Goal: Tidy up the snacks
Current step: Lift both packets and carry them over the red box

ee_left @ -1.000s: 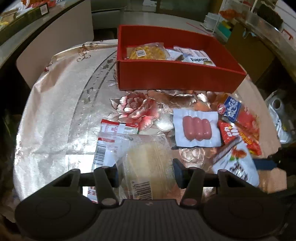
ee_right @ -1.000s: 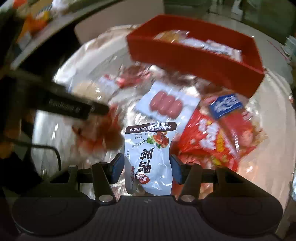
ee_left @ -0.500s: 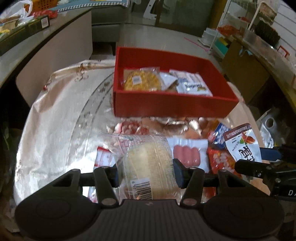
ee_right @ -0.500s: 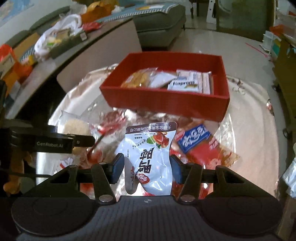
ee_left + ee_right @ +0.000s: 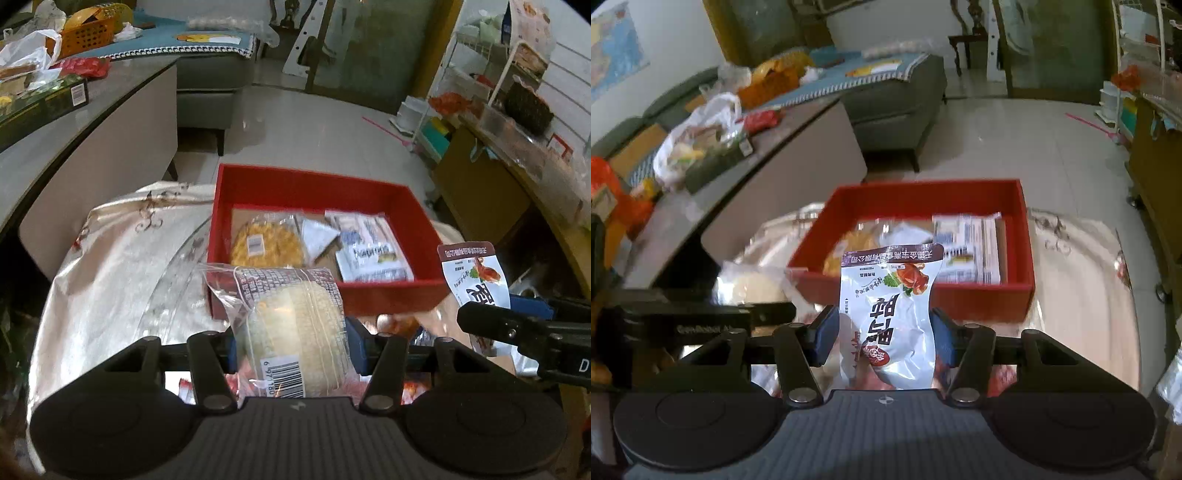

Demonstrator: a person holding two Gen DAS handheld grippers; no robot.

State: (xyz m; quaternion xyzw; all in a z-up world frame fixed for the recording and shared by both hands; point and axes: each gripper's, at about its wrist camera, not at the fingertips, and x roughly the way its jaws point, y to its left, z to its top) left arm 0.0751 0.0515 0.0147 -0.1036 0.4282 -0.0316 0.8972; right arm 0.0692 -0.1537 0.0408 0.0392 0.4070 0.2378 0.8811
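Observation:
My left gripper (image 5: 293, 345) is shut on a clear-wrapped pale bread bun (image 5: 295, 332), held above the table just in front of the red box (image 5: 369, 295). My right gripper (image 5: 882, 338) is shut on a white snack pouch (image 5: 890, 317) with a maroon top strip, also lifted before the red box (image 5: 982, 299). That pouch (image 5: 474, 273) and the right gripper's body show at the right of the left wrist view. Inside the box lie a yellow round pastry (image 5: 264, 245) and white packets (image 5: 371, 254).
A shiny floral cloth (image 5: 110, 295) covers the table. Red snack wrappers (image 5: 413, 387) lie below the grippers. A grey counter (image 5: 92, 122) with clutter stands on the left, a grey sofa (image 5: 897, 96) behind, shelves (image 5: 498, 92) to the right.
Both grippers rose off the table with their packets and came closer to the red box; the views tilted up, so the room behind now shows and the loose snacks dropped out of sight.

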